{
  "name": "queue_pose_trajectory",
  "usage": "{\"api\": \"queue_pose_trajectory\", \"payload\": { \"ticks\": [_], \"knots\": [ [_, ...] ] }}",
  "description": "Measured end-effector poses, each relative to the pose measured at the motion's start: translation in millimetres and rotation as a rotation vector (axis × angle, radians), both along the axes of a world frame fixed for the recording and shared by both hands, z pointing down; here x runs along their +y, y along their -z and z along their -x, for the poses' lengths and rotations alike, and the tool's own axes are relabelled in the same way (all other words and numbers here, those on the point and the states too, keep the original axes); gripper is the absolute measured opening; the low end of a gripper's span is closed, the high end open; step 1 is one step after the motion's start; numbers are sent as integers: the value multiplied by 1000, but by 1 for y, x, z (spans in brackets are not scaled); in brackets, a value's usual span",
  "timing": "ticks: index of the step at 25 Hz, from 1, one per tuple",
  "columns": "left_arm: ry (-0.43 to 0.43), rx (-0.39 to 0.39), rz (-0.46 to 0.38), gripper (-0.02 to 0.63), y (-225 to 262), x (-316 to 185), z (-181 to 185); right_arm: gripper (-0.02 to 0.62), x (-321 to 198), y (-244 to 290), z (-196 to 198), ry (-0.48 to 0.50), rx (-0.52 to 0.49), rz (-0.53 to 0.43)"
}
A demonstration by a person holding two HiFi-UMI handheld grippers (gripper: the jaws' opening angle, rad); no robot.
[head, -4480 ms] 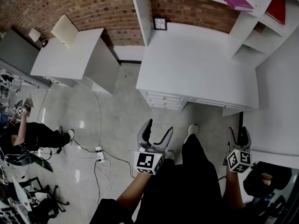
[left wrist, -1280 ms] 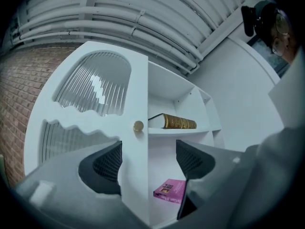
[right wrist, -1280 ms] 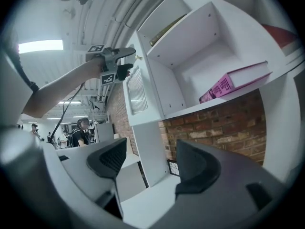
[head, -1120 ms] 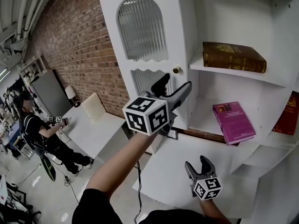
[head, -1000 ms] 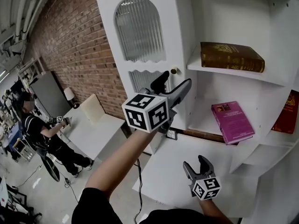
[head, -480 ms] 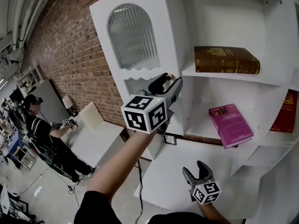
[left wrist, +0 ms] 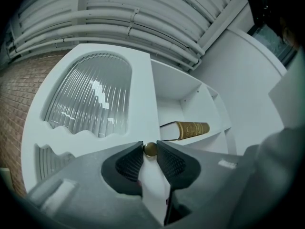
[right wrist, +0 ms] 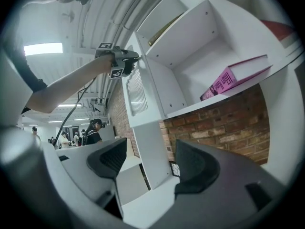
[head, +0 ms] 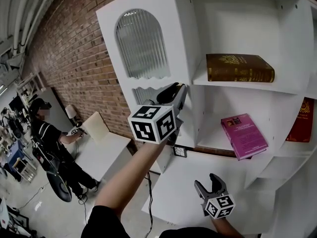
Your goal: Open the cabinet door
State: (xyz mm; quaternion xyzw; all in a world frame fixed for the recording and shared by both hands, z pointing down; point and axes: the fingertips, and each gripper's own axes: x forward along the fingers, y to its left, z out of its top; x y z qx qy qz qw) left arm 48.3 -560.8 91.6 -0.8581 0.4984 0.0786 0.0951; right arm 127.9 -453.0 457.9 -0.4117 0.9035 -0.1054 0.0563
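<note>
The white cabinet door [head: 143, 48] with an arched ribbed-glass pane stands at the left of the shelf unit and lies closed against it. Its small brass knob [left wrist: 150, 149] sits between the tips of my left gripper [left wrist: 150, 152], whose jaws are closing, with both pads touching the knob. In the head view the left gripper [head: 177, 89] is raised at the door's right edge and hides the knob. My right gripper [head: 211, 185] hangs low over the white desk [head: 173, 187], open with nothing in it. From the right gripper view the left gripper [right wrist: 131, 58] shows at the door.
On the open shelves lie a brown book [head: 240, 67] above, a pink book [head: 242, 135] below and a red book [head: 303, 114] at the far right. A small framed picture [head: 179, 151] leans on the desk. A person [head: 49, 138] stands at the far left by a brick wall.
The left gripper's jaws have come together from wide open onto the knob. It had risen from near the floor to the door. The right gripper has kept still.
</note>
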Motion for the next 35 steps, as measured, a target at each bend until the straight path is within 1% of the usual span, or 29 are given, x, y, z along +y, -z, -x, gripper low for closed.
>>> {"api": "queue_pose_trajectory", "payload": {
  "ticks": [5,9,14,16,18,24,28,32,35],
  "knots": [
    [-50,19,-11,92,1,10,4,316,-2,8,1,4,12,-16],
    [-44,-5,-24,91,1,18,6,314,-11,17,4,10,22,-34],
    [-67,21,-20,91,1,27,10,314,-32,38,11,43,19,-51],
    [-58,4,-26,89,0,29,10,314,-39,45,14,55,23,-53],
    [-57,-2,-25,89,0,30,11,314,-46,51,20,72,32,-58],
    [-69,15,-17,89,-1,34,13,311,-65,59,48,119,85,-83],
    [-69,19,-12,89,-1,34,14,265,-77,63,63,122,97,-86],
    [-79,27,1,89,0,35,13,261,-88,63,70,120,110,-78],
    [-82,28,2,89,0,36,14,238,-94,61,73,120,121,-79]
  ]
}}
